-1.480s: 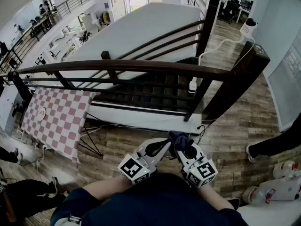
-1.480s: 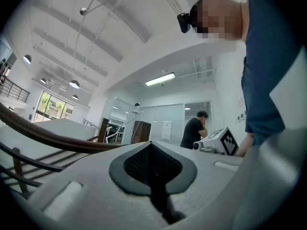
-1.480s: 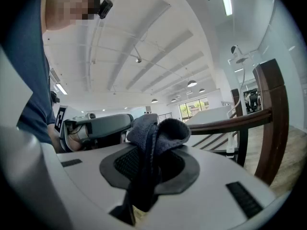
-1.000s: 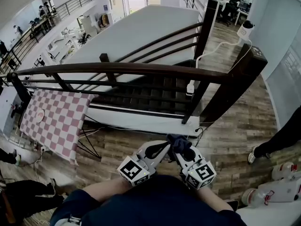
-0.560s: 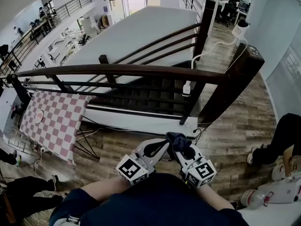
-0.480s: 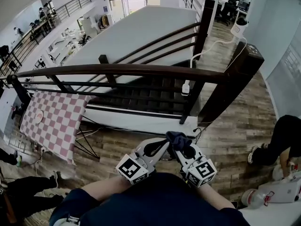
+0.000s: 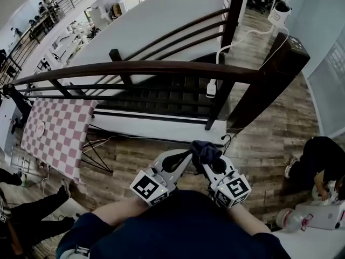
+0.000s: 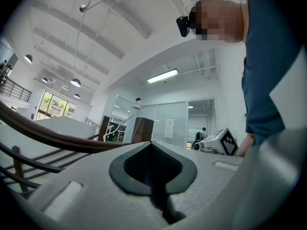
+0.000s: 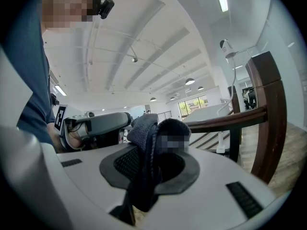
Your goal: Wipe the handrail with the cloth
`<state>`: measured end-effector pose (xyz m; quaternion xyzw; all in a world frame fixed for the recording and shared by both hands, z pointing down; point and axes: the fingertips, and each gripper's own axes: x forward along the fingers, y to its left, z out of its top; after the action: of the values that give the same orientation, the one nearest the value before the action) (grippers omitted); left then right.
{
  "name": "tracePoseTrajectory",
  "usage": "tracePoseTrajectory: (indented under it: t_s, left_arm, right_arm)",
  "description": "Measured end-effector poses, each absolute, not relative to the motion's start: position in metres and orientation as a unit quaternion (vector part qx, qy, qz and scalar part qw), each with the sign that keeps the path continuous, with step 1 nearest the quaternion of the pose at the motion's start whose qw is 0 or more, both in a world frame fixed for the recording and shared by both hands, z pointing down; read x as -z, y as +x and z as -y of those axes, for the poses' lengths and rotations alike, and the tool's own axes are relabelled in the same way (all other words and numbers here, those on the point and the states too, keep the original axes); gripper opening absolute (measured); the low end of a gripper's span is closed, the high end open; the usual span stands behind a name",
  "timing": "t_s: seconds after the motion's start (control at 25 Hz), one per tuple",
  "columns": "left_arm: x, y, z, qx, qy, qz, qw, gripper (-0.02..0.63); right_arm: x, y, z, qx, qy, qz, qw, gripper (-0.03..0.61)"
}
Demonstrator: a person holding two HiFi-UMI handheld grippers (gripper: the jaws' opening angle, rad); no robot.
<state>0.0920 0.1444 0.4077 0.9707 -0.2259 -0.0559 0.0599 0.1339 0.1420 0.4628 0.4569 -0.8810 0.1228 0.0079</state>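
Cloth [image 7: 204, 150], bunched, was pinched by the right gripper [image 7: 205, 161] well short of the handrail [image 7: 140, 67], the left gripper [image 7: 186, 157] being pressed together empty; slippage under rubbing was judged possible.

Site, as I log it: open-plan office, mezzanine level. Wooden handrail [image 7: 151, 68], staircase [image 7: 161, 99], plank floor [image 7: 264, 139], desks [image 7: 75, 36] below, glass-walled rooms [image 8: 168, 123].

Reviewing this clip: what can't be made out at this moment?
Cloth: right gripper view, its lower part is buried between the shut jaws, and a mosaic patch covers part of it.
Handrail: head view, any dust on it is too small to tell.
Person at right: head view, cut off by the frame edge.
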Motion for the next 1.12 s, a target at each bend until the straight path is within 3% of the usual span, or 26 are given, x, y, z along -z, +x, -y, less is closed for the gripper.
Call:
tracePoseTrajectory:
  t_s: [0.56, 1.12]
  left_arm:
    - [-0.386, 0.033, 0.063, 0.089, 0.978, 0.183, 0.046, -0.005]
    - [-0.398, 0.052, 0.137, 0.074, 0.980, 0.176, 0.063, -0.005]
  right_arm:
    - [-0.441, 0.083, 0.063, -0.102, 0.514, 0.852, 0.018, 0.089]
    - [-0.446, 0.106, 0.146, -0.113, 0.524, 0.844, 0.036, 0.089]
